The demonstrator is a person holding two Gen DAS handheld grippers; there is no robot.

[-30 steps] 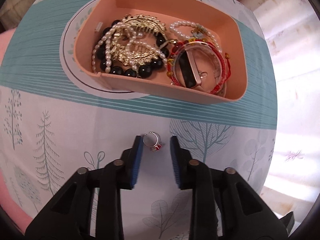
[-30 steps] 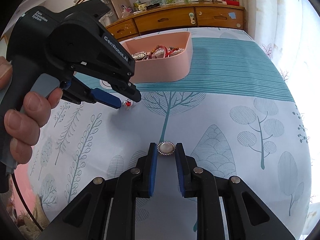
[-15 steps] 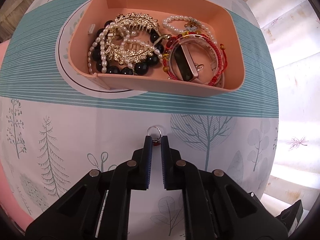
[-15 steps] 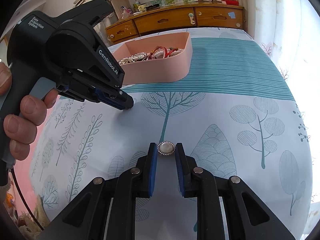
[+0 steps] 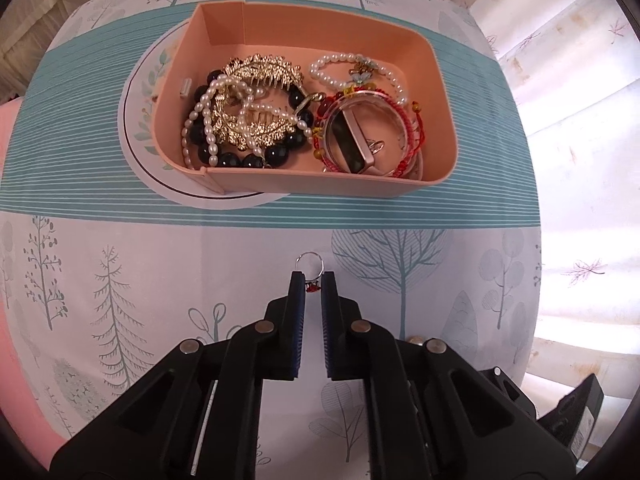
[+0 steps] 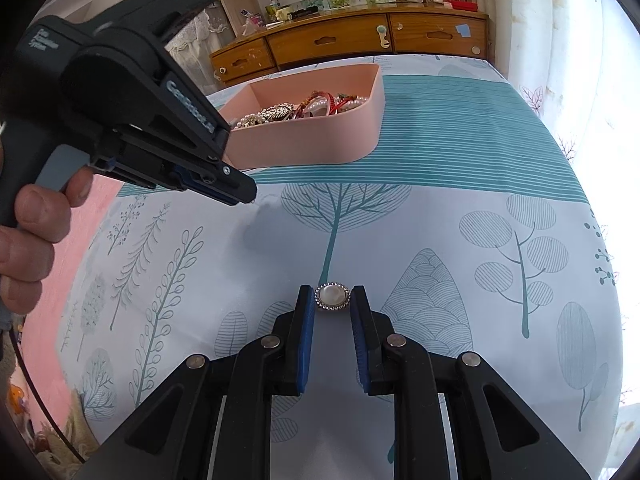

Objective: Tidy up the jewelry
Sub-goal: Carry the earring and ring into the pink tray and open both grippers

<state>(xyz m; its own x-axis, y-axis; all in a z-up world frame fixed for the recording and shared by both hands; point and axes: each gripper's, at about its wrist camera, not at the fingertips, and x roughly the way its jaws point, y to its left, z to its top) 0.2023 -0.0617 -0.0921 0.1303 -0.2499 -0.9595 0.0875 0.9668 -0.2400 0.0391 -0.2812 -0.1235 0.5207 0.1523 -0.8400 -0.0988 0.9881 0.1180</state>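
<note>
My left gripper (image 5: 313, 280) is shut on a small silver ring with a red stone (image 5: 311, 273) and holds it above the tablecloth, short of the pink jewelry box (image 5: 304, 188). The box holds pearl strands, black beads, gold hair combs and red bracelets. My right gripper (image 6: 332, 298) is shut on a round pearl brooch with a rhinestone rim (image 6: 332, 297), low over the cloth. The left gripper (image 6: 244, 194) also shows in the right wrist view, raised in front of the pink box (image 6: 316, 136).
The table carries a white and teal tree-print cloth (image 6: 460, 208). A wooden dresser (image 6: 360, 40) stands behind the table. White curtains (image 5: 580, 120) hang at the right. A hand (image 6: 28, 232) holds the left gripper's handle.
My left gripper closed on the ring and lifted it off the cloth toward the box. My right gripper stayed still with the brooch.
</note>
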